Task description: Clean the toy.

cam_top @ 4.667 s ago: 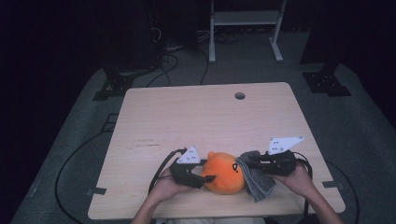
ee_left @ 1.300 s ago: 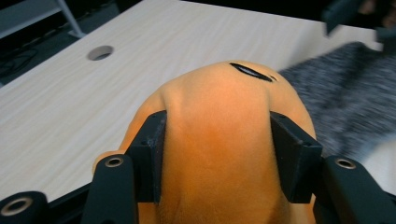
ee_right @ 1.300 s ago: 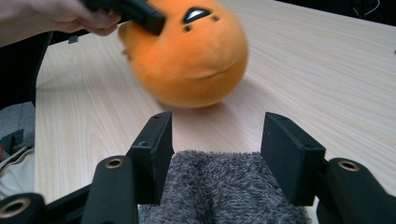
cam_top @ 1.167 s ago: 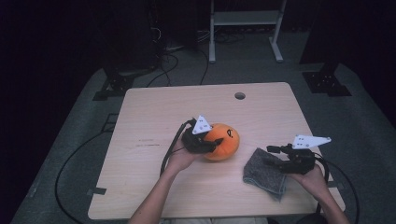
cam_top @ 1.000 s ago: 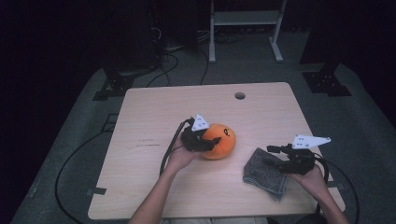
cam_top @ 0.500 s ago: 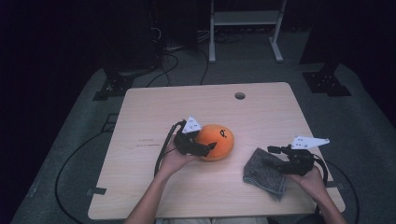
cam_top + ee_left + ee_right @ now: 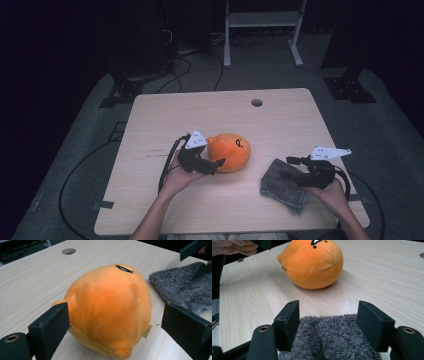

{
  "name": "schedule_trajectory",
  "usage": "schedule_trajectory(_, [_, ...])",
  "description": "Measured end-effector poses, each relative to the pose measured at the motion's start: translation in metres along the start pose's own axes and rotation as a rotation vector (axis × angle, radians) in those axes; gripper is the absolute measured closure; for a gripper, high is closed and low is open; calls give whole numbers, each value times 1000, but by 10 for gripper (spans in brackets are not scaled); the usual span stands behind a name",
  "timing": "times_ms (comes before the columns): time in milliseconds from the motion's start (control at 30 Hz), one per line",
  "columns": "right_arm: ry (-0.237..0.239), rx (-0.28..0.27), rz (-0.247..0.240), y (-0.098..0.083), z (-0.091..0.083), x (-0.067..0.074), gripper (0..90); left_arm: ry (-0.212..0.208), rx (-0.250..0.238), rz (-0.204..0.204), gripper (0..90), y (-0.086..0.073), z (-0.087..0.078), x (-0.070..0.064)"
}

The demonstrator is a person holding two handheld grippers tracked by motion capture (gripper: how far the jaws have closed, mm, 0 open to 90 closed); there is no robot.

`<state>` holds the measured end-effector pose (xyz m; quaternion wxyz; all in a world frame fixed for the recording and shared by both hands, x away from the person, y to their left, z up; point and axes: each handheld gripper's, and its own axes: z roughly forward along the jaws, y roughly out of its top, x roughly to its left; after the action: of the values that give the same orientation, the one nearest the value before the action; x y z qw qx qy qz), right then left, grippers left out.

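We see the left gripper point(image 7: 214, 167) with its jaws spread wide; they have just been opening. The orange plush toy point(image 7: 110, 310) sits between them in the left gripper view, resting on the wooden table point(image 7: 280, 125). The near jaw at the left of that view stands right against the toy's side, though we cannot tell whether it touches; the far jaw stands apart from the toy, with bare table in the gap. Neither pad presses the plush, so nothing is gripped. Beyond the far jaw lies the grey fuzzy cloth point(image 7: 185, 287).

The right gripper point(image 7: 329, 315) also has its jaws wide apart, and they too have just been opening. In the right gripper view the grey fuzzy cloth point(image 7: 329, 340) lies flat on the table between and beneath the two jaws, its edge reaching just past the jaw tips. The jaws stand on either side of it, and we cannot tell whether they touch the pile; the cloth is not pinched or lifted. Ahead of these jaws, well apart from the cloth, stands the plush toy point(image 7: 312, 263), with the person's left hand point(image 7: 235, 246) beside it.

From the high view, the toy point(image 7: 229, 151) sits at the tips of the left gripper, and the cloth point(image 7: 282, 185) lies under the right gripper point(image 7: 295, 170).
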<state>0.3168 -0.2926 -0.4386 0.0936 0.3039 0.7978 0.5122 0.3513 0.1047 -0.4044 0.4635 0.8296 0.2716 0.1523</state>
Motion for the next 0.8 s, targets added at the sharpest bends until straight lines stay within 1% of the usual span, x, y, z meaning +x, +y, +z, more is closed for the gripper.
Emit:
schedule_trajectory(133, [0,-1,-3,0,0,2,334,5,-8,-8,68,-6,-7,0])
schedule_trajectory(167, [-2,-4,-5,-1,0,2,333,11,-10,-10,68,-8,-9,0])
schedule_trajectory(300, [-8,-4,2,-3,0,3,327,26,-13,-19,62,-14,-18,1])
schedule_trajectory(433, [-13,-7,11,-4,-1,2,325,32,-20,-25,62,-20,-25,1])
schedule_trajectory(633, [-12,-2,8,-4,0,3,323,44,-19,-31,62,-26,-30,2])
schedule_trajectory(800, [-19,-6,12,-6,-2,3,320,55,-33,-43,62,-36,-34,0])
